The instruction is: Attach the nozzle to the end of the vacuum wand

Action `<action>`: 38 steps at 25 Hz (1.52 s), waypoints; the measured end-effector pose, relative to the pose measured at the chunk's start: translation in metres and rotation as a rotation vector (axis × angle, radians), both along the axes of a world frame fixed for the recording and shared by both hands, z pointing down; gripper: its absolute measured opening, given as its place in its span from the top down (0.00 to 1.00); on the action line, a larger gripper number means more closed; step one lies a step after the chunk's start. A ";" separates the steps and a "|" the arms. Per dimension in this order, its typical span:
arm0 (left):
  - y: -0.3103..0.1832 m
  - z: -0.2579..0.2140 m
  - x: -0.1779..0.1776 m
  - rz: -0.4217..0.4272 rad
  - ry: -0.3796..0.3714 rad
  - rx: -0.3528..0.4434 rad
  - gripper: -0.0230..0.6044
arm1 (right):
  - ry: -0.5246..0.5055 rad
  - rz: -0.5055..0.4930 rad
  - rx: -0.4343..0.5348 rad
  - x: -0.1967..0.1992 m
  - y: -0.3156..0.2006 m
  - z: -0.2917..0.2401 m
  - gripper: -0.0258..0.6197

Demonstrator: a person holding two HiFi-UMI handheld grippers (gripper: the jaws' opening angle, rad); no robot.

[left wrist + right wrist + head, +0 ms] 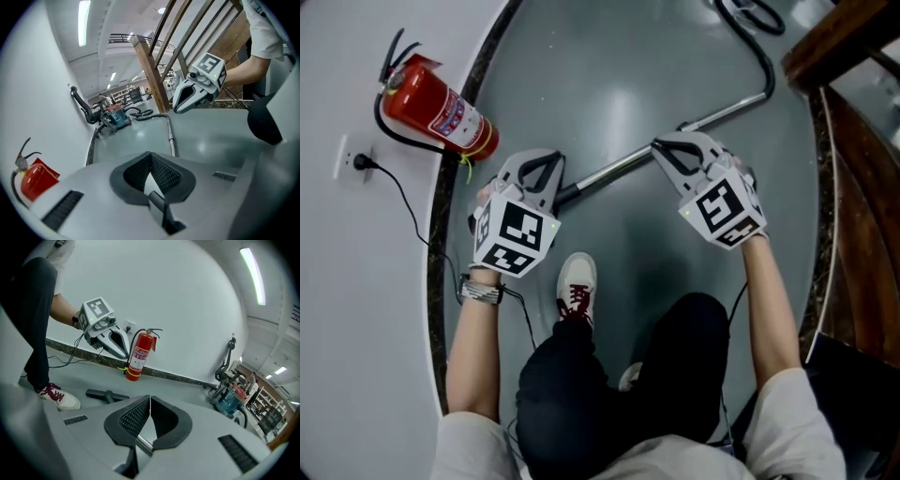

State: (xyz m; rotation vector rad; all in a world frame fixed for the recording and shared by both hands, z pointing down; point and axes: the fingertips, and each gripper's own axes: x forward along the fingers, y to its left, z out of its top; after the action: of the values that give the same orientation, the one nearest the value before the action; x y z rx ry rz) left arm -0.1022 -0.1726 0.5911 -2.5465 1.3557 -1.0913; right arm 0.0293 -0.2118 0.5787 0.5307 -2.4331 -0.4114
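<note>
- Left gripper and right gripper are both showing jaws pressed together, gripping nothing (ribbed black pads meeting at the tips).
- Shiny metal wand is crossing the head view's centre; its lower end is hiding behind the left gripper.
- Black T-shaped nozzle is lying on the glossy grey floor, lower left of the right gripper view.

Left claw closed tip to tip; beyond, vacuum wand stretching across grey floor, right claw above, fire extinguisher at left.
</note>
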 end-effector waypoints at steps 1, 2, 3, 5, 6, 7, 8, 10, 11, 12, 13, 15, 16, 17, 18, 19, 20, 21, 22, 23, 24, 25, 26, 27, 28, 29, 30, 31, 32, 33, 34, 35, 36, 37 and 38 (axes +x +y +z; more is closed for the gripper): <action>-0.003 -0.009 0.000 -0.003 0.005 0.012 0.96 | 0.000 0.005 0.005 0.004 -0.001 -0.005 0.91; -0.006 -0.019 0.000 -0.007 0.011 0.022 0.96 | -0.005 0.014 0.008 0.007 -0.002 -0.012 0.91; -0.009 -0.028 -0.001 -0.010 0.016 0.031 0.96 | -0.014 0.026 0.008 0.009 -0.004 -0.019 0.91; -0.014 -0.044 -0.002 -0.012 0.020 0.038 0.96 | -0.031 0.047 0.007 0.012 -0.006 -0.035 0.91; -0.016 -0.052 -0.002 -0.010 0.020 0.036 0.96 | -0.035 0.055 0.008 0.013 -0.007 -0.044 0.91; -0.017 -0.061 -0.002 -0.005 0.018 0.032 0.96 | -0.043 0.064 0.007 0.014 -0.008 -0.055 0.91; -0.018 -0.071 0.000 0.003 0.017 0.027 0.96 | -0.053 0.079 0.005 0.015 -0.009 -0.067 0.91; -0.018 -0.095 0.002 0.022 0.021 0.019 0.96 | -0.074 0.113 -0.009 0.016 -0.010 -0.095 0.91; -0.018 -0.110 0.002 0.025 0.024 0.017 0.96 | -0.079 0.127 -0.018 0.016 -0.011 -0.109 0.91; -0.019 -0.126 0.000 0.023 0.026 0.017 0.96 | -0.082 0.135 -0.026 0.015 -0.013 -0.124 0.91; -0.020 -0.143 -0.001 0.021 0.029 0.020 0.96 | -0.086 0.138 -0.031 0.013 -0.014 -0.138 0.91; -0.023 -0.177 -0.002 0.023 0.037 0.030 0.96 | -0.105 0.140 -0.036 0.012 -0.016 -0.168 0.91; -0.024 -0.193 -0.001 0.025 0.045 0.036 0.96 | -0.117 0.144 -0.037 0.012 -0.016 -0.184 0.91; -0.027 -0.209 0.001 0.027 0.056 0.042 0.96 | -0.127 0.151 -0.036 0.014 -0.017 -0.200 0.91; -0.029 -0.225 0.002 0.028 0.069 0.047 0.96 | -0.133 0.159 -0.033 0.015 -0.018 -0.217 0.91; -0.029 -0.240 0.002 0.029 0.081 0.049 0.96 | -0.137 0.166 -0.032 0.015 -0.018 -0.234 0.91; -0.029 -0.255 0.002 0.028 0.091 0.048 0.96 | -0.139 0.172 -0.034 0.015 -0.016 -0.250 0.91; -0.028 -0.270 0.001 0.025 0.099 0.046 0.96 | -0.142 0.178 -0.039 0.016 -0.013 -0.266 0.91; -0.026 -0.286 0.002 0.022 0.104 0.044 0.96 | -0.146 0.185 -0.046 0.017 -0.010 -0.284 0.91; -0.024 -0.303 0.002 0.021 0.108 0.043 0.96 | -0.152 0.195 -0.052 0.019 -0.005 -0.301 0.91; -0.021 -0.321 0.004 0.022 0.112 0.042 0.96 | -0.159 0.208 -0.059 0.022 0.000 -0.320 0.91; -0.018 -0.339 0.006 0.024 0.117 0.042 0.96 | -0.169 0.221 -0.067 0.026 0.005 -0.339 0.91; -0.015 -0.358 0.008 0.027 0.123 0.042 0.96 | -0.177 0.231 -0.074 0.029 0.010 -0.358 0.91; -0.012 -0.378 0.011 0.031 0.130 0.042 0.96 | -0.183 0.237 -0.079 0.032 0.015 -0.377 0.91; -0.008 -0.396 0.015 0.036 0.139 0.042 0.96 | -0.188 0.241 -0.081 0.034 0.020 -0.396 0.91; -0.003 -0.415 0.019 0.042 0.147 0.042 0.96 | -0.193 0.244 -0.082 0.035 0.025 -0.416 0.91; 0.002 -0.434 0.022 0.047 0.154 0.043 0.96 | -0.201 0.248 -0.081 0.036 0.030 -0.437 0.91; 0.007 -0.452 0.025 0.050 0.159 0.047 0.96 | -0.211 0.252 -0.080 0.036 0.035 -0.458 0.91; 0.012 -0.471 0.027 0.050 0.164 0.053 0.96 | -0.223 0.254 -0.077 0.035 0.039 -0.479 0.91; 0.017 -0.490 0.029 0.046 0.167 0.061 0.96 | -0.237 0.255 -0.073 0.035 0.045 -0.501 0.91; 0.022 -0.510 0.031 0.041 0.172 0.070 0.96 | -0.254 0.257 -0.069 0.036 0.052 -0.522 0.91; 0.027 -0.528 0.033 0.037 0.179 0.081 0.96 | -0.274 0.263 -0.067 0.037 0.058 -0.542 0.91; 0.031 -0.547 0.036 0.034 0.190 0.093 0.96 | -0.293 0.270 -0.063 0.040 0.065 -0.561 0.91; 0.035 -0.566 0.039 0.031 0.202 0.106 0.96 | -0.311 0.276 -0.057 0.042 0.071 -0.580 0.91; 0.040 -0.584 0.042 0.027 0.215 0.119 0.96 | -0.329 0.283 -0.050 0.045 0.076 -0.598 0.91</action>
State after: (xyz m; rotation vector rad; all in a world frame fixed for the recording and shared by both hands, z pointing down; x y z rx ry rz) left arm -0.0604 -0.1323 0.0074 -2.6468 1.3800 -0.7251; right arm 0.0748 -0.1354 -0.0190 0.9707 -2.6137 -0.1514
